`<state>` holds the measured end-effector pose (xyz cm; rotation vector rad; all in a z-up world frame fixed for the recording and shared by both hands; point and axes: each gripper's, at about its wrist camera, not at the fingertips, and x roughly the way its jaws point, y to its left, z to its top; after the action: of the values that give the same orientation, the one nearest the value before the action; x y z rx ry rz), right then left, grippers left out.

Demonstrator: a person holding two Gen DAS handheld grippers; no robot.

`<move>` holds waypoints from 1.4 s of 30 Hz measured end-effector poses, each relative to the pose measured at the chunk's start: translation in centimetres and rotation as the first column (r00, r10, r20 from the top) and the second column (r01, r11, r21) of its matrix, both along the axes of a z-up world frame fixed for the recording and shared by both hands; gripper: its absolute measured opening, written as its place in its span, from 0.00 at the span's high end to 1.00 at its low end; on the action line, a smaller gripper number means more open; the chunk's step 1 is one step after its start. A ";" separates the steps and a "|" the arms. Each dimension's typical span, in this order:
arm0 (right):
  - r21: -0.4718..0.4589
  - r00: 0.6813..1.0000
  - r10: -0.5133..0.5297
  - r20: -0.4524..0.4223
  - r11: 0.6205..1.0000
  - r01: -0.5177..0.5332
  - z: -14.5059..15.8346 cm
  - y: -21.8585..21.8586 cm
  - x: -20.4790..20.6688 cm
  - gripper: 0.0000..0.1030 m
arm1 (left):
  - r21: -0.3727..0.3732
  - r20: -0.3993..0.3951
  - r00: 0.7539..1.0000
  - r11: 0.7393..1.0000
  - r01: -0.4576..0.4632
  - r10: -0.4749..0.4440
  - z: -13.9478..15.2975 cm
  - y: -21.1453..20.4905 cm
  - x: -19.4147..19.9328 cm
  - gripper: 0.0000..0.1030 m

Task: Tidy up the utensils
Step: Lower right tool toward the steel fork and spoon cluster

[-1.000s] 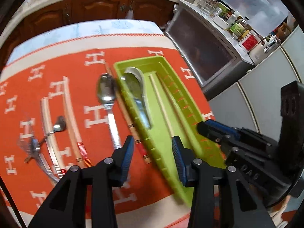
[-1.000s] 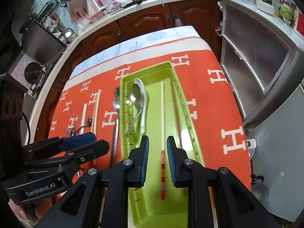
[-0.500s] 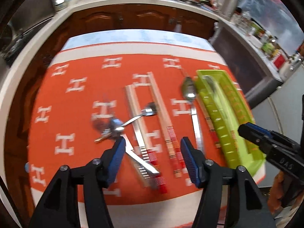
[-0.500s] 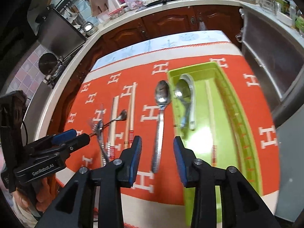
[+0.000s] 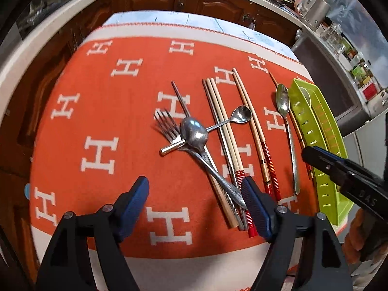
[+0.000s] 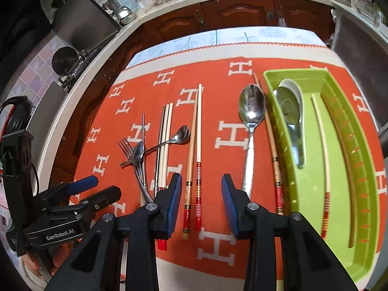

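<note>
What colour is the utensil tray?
Lime green; the utensil tray shows best in the right wrist view.

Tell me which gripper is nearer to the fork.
Left. The left gripper hangs, jaws open, just short of the fork; the right gripper is over the red-tipped chopsticks, nearer the green tray.

A home kitchen: dark wooden cabinets (image 6: 242,12) under a pale counter (image 6: 169,4) curve behind the cloth-covered surface (image 6: 218,48), with a kettle (image 5: 315,9) and jars (image 5: 339,41) to the cabinets' right.
</note>
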<state>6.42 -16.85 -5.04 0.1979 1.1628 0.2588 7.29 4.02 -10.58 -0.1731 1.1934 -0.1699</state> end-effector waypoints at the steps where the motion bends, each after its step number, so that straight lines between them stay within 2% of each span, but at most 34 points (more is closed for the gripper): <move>1: -0.001 1.000 0.004 -0.008 1.000 -0.004 -0.4 0.3 0.1 0.66 | -0.017 -0.003 1.000 1.000 -0.003 0.003 -0.2 0.2 0.1 0.29; 4: 0.001 1.000 0.015 -0.020 1.000 -0.014 -1.2 0.8 0.4 0.66 | -0.072 -0.016 1.000 0.997 -0.008 0.007 -0.7 0.7 0.3 0.40; 6: -0.007 1.000 0.024 -0.017 1.000 -0.025 -1.5 1.2 0.4 0.66 | -0.102 -0.033 0.999 0.995 -0.010 0.007 -1.3 0.8 0.6 0.52; 11: -0.010 0.998 0.055 -0.021 0.998 -0.055 -2.3 2.0 0.4 0.66 | -0.167 -0.076 0.997 0.986 -0.018 0.006 -2.7 0.6 1.3 0.74; 13: -0.011 0.998 0.065 -0.024 0.998 -0.065 -2.5 2.2 0.4 0.66 | -0.201 -0.094 0.996 0.979 -0.030 0.011 -3.1 0.5 1.8 0.80; 15: -0.012 0.997 0.074 -0.018 0.997 -0.075 -2.6 2.4 0.4 0.66 | -0.216 -0.098 0.995 0.976 -0.038 0.018 -3.3 0.4 2.0 0.81; 18: -0.004 0.996 0.091 -0.007 0.996 -0.091 -2.4 2.5 0.4 0.66 | -0.195 -0.096 0.995 0.979 -0.057 0.038 -3.3 0.5 2.3 0.81; 21: 0.000 0.995 0.099 -0.007 0.995 -0.099 -2.5 2.6 0.5 0.66 | -0.153 -0.067 0.997 0.987 -0.056 0.046 -2.6 1.0 2.5 0.82; 25: 0.022 0.993 0.114 -0.020 0.993 -0.113 -2.9 3.0 0.8 0.68 | -0.052 -0.004 1.000 0.998 -0.019 0.019 -1.6 1.4 3.1 0.82; 30: 0.063 0.989 0.150 -0.010 0.987 -0.149 -2.9 4.4 1.5 0.70 | -0.020 -0.005 1.000 1.000 -0.001 0.001 -1.9 2.0 3.7 0.82; 36: 0.079 0.975 0.224 -0.009 0.972 -0.223 -2.8 7.2 2.3 0.75 | -0.011 -0.017 1.000 1.000 0.006 -0.006 -2.9 2.6 3.7 0.82; 42: 0.096 0.951 0.304 -0.060 0.950 -0.298 -3.9 9.7 1.6 0.80 | -0.029 -0.009 1.000 1.000 0.004 -0.004 -3.4 3.3 4.0 0.82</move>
<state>7.99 -7.18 -8.90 0.1048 1.2555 0.5761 11.32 7.31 -14.00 -0.1970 1.2006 -0.1900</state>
